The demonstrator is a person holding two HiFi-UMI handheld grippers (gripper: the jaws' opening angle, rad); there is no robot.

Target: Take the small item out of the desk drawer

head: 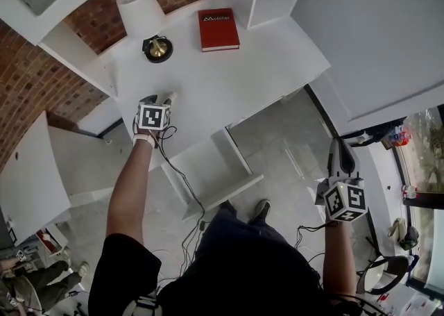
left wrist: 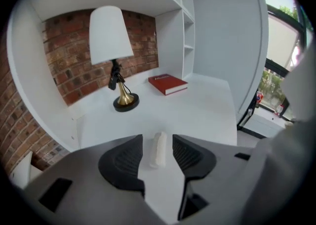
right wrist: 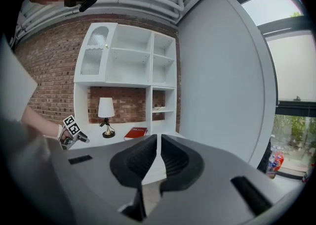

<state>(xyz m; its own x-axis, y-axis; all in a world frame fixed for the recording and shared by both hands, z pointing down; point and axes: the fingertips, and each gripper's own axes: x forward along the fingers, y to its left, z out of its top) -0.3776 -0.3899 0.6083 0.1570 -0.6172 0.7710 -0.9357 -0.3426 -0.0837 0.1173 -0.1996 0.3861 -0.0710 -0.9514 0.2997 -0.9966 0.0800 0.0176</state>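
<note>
Only the left gripper view shows the item (left wrist: 159,149). It is a small white oblong with a slightly lumpy surface, lying flat on the desk (head: 229,78) lengthwise between the jaws. In the head view the left gripper (head: 161,99) covers that spot, near the desk's front left corner. Its jaws stand wide apart, with a gap on each side of the item, so the pads do not touch it.

Only the head view shows the drawer (head: 208,169), pulled out under the desk's front edge. It also shows the right gripper (head: 340,146) held low, well off the desk's right side. That gripper's own view shows its jaws almost together with only a thin slit between them, gripping nothing.

The lamp (head: 142,9) stands near the back left corner, and the red book (head: 218,28) lies along the back edge. The right gripper view adds the full shelf unit (right wrist: 128,61) above the desk.
</note>
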